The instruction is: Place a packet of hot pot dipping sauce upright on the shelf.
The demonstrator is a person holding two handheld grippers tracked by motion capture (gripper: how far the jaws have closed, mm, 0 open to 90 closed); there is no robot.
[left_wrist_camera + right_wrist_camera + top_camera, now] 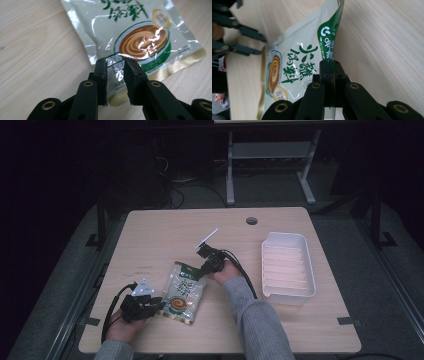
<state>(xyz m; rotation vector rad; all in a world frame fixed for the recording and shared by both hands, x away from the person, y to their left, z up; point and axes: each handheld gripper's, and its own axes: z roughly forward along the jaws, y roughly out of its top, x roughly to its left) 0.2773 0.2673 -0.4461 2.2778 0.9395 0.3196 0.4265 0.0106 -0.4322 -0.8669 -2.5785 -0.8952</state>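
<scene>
At the left of the high view, the left gripper (159,304) sat near the table's (150,235) front-left corner, with only a narrow strip of bare wood between the hand and the front edge. Its jaws stood a little apart in the left gripper view, straddling the bottom gold-trimmed edge of the pouch (140,37) without pressing on it; the pads looked clear of the foil, though the angle made that hard to be sure of. Broad open wood lay behind and to the left of this gripper, up to the far edge.

One pouch (184,294), pale green with a printed bowl of brown sauce, lay flat on the table between the two grippers, its lower end towards the front edge and its top end angled towards the centre.

The right gripper (202,270) came in from the middle of the table, and in the right gripper view its jaws were closed tight on the pouch's dark green top strip (329,37), which stood up on edge between the pads. A small white plate rode on top of this gripper.

Further right, just apart from the right forearm, stood one white tray (287,292) with a ribbed floor, close to the table's right edge; it held nothing that could be seen. A round cable hole (251,221) lay near the far edge.

Counted: two grippers, one pouch, one tray.
</scene>
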